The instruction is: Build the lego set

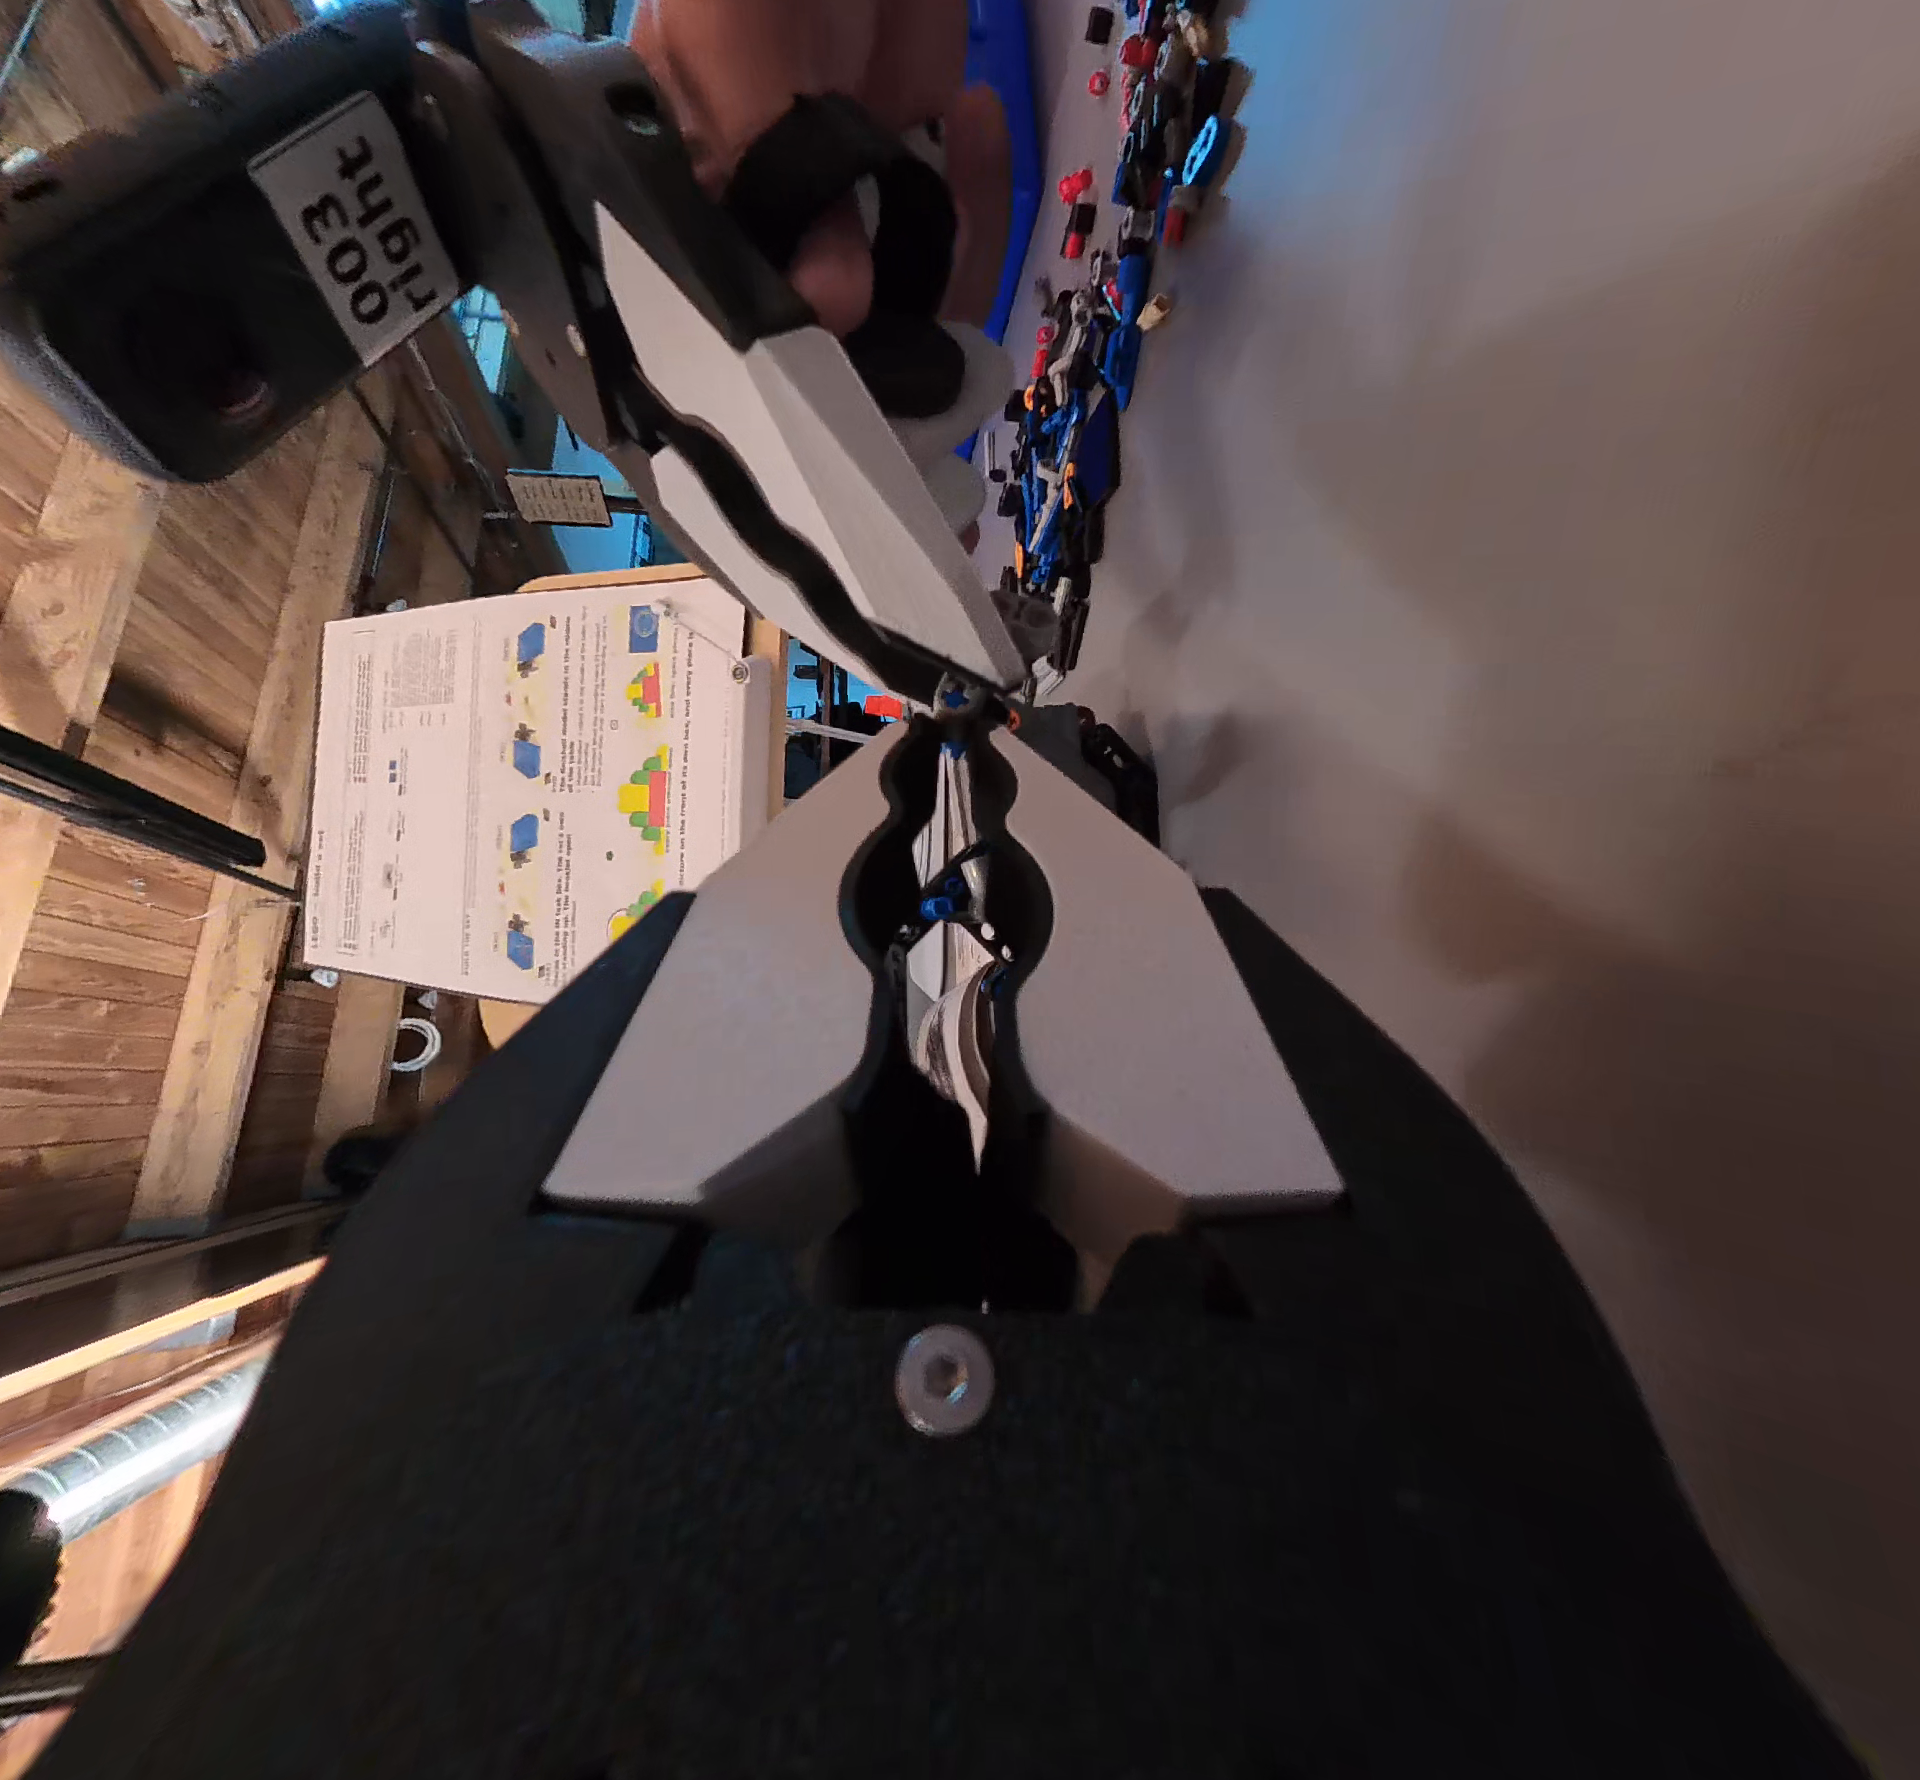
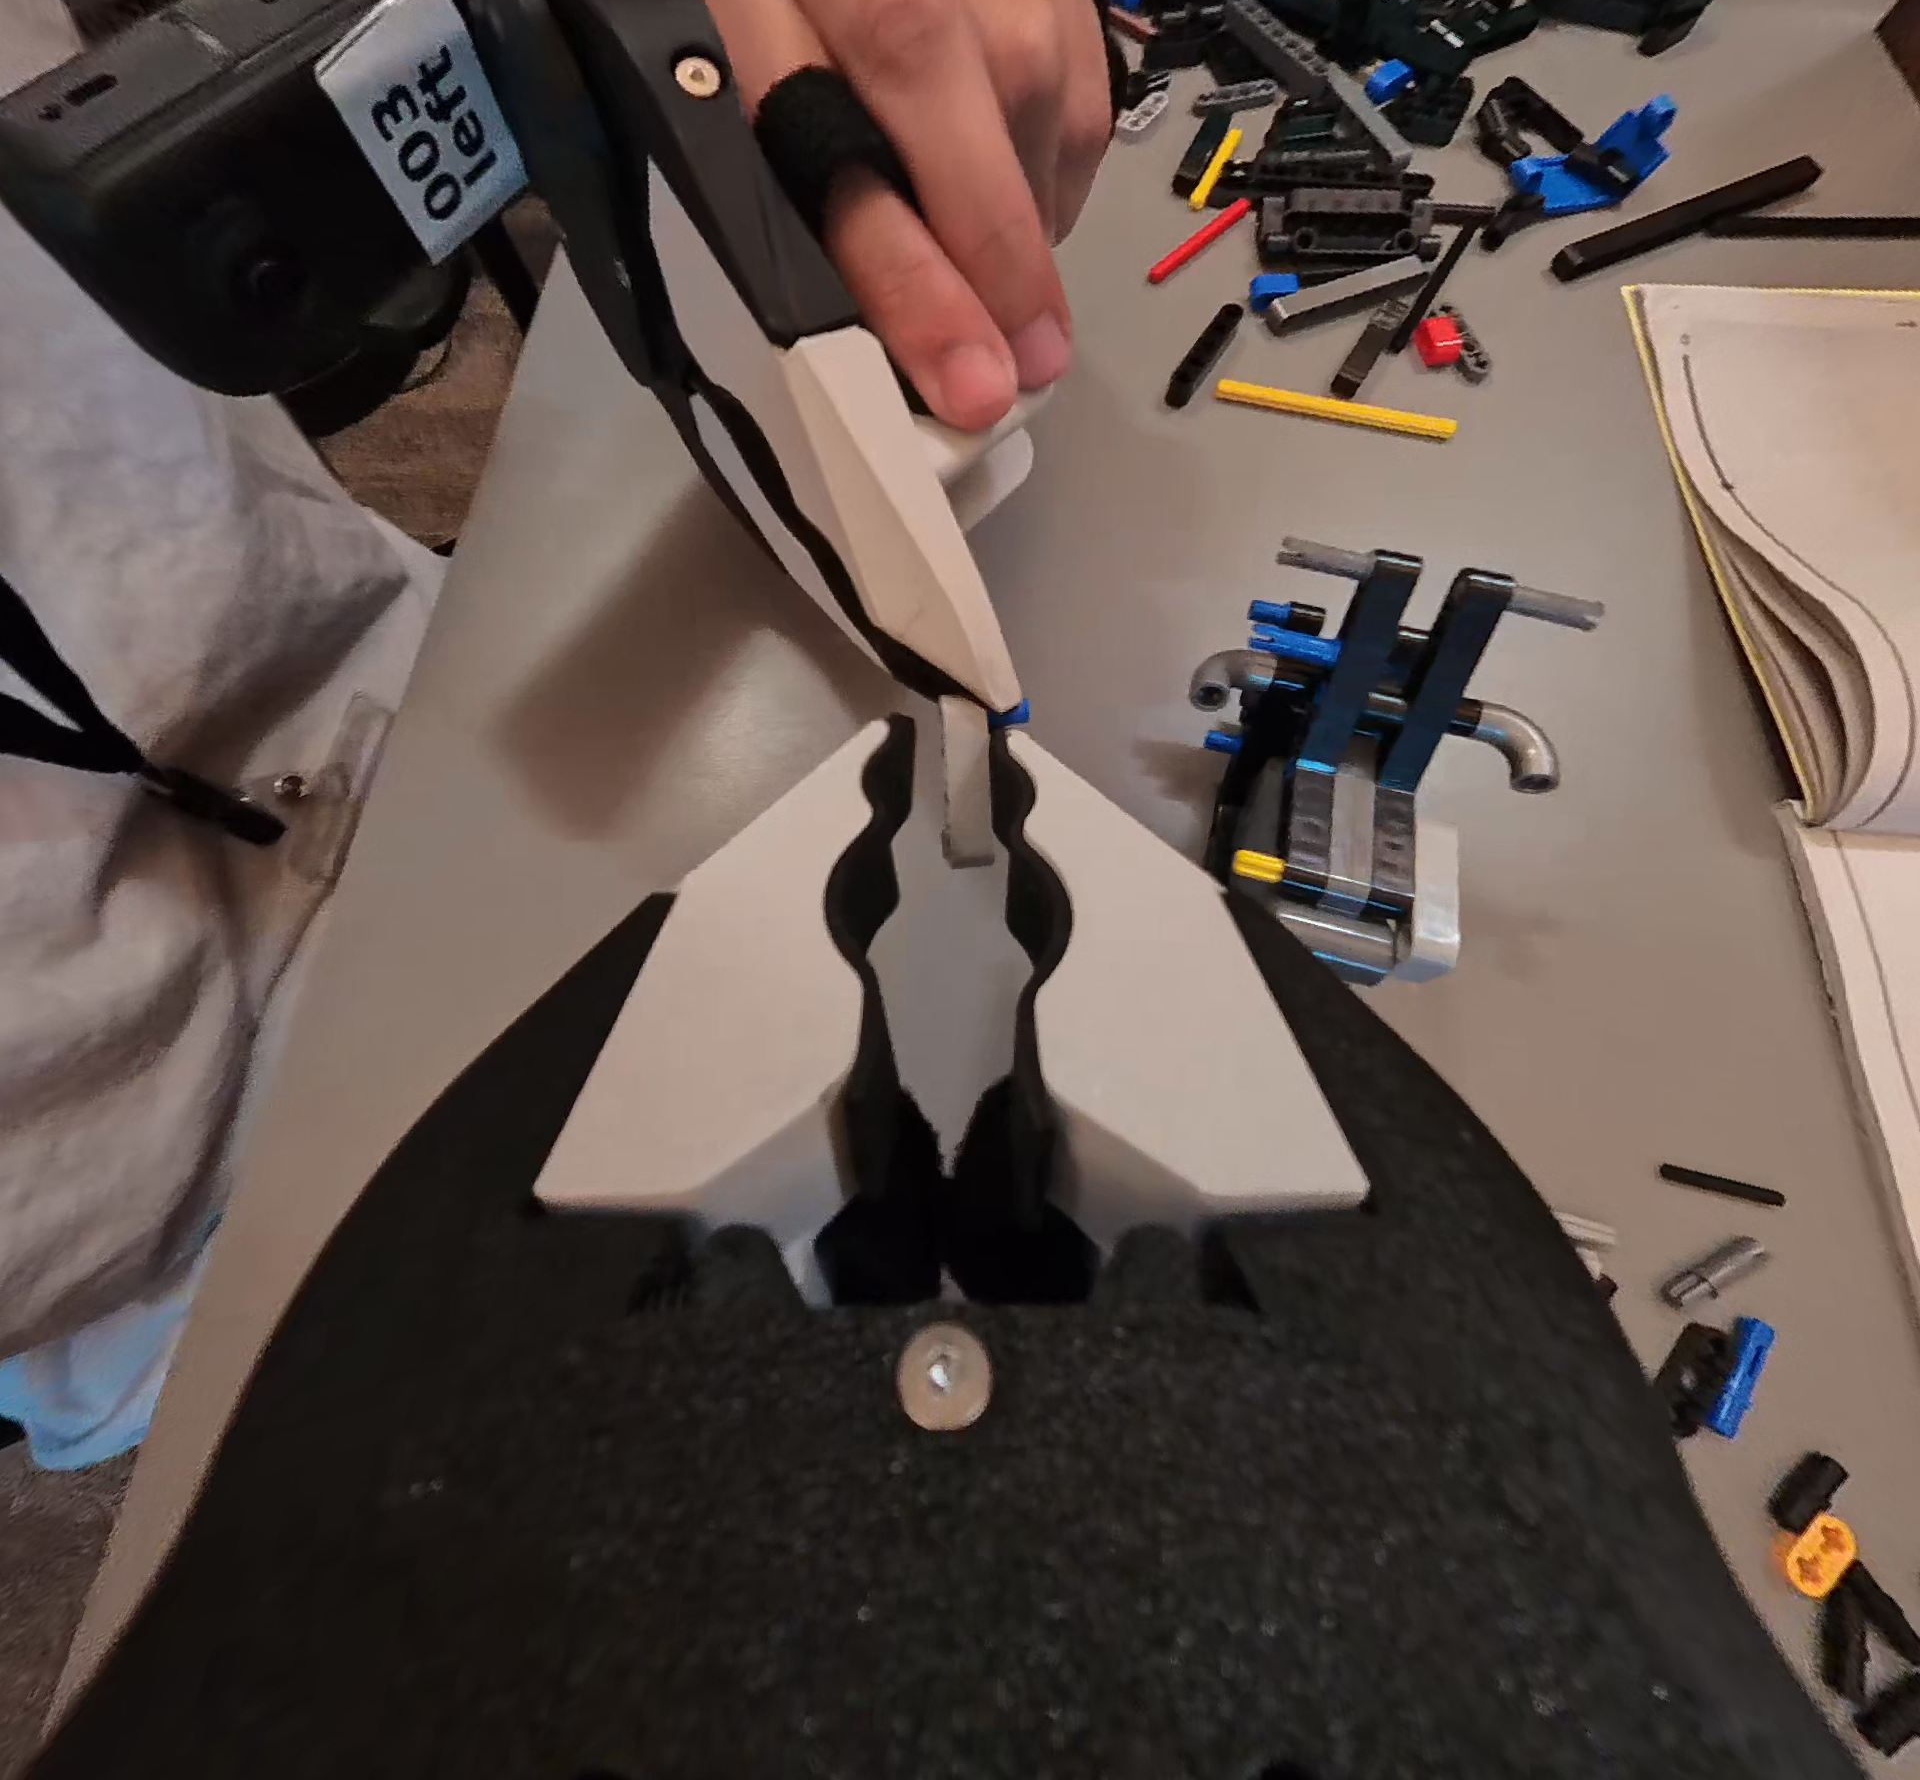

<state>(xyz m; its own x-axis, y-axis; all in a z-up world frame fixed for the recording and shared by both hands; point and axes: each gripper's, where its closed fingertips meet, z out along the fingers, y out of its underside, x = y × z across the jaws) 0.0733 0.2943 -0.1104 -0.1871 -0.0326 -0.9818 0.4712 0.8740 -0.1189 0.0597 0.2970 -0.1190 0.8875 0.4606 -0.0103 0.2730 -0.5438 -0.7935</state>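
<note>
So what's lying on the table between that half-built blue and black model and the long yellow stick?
Nothing: in the right wrist view, the grey table is bare between the model and the yellow stick.

My work surface is a plain grey table point(image 2: 1143, 504). On it, at centre right of the right wrist view, rests a partly built blue-and-black assembly point(image 2: 1361, 764); loose parts point(image 2: 1382, 130) are scattered at upper right, an open instruction booklet point(image 2: 1787, 525) lies at the right edge. A few more pieces point(image 2: 1714, 1367) lie at lower right.
</note>
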